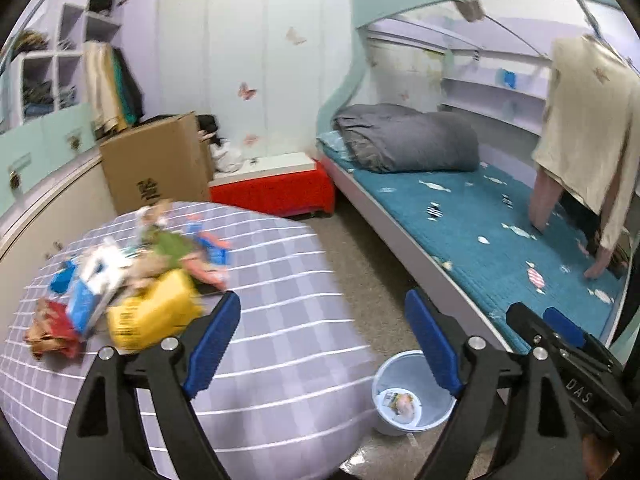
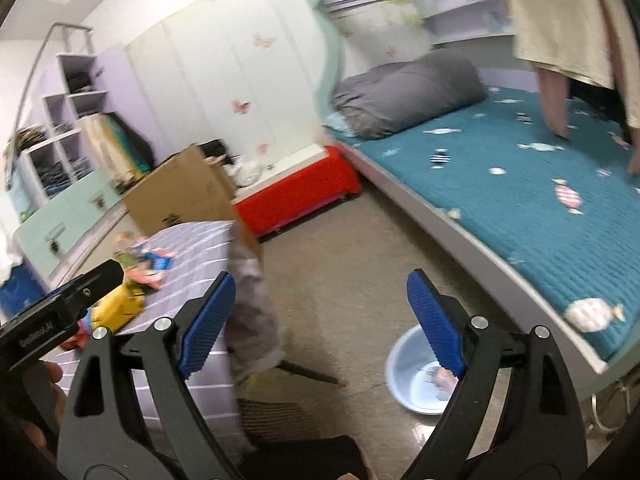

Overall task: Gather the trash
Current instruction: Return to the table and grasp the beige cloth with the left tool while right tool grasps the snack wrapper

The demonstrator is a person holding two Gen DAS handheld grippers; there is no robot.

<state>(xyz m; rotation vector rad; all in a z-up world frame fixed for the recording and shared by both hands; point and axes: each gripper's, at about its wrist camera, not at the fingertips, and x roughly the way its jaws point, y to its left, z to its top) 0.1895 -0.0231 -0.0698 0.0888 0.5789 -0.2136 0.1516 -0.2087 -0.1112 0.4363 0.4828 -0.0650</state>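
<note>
A pile of wrappers and packets lies on a table with a lilac checked cloth, a yellow bag nearest me. The same pile shows at the left of the right wrist view. A pale blue bin stands on the floor between table and bed, with a few scraps inside; it appears again, the bin, low in the right wrist view. My left gripper is open and empty above the table's edge. My right gripper is open and empty over the floor.
A bed with a teal cover and a grey duvet runs along the right. A person in a beige top leans on it. A cardboard box and a red bench stand behind the table. Shelves fill the far left.
</note>
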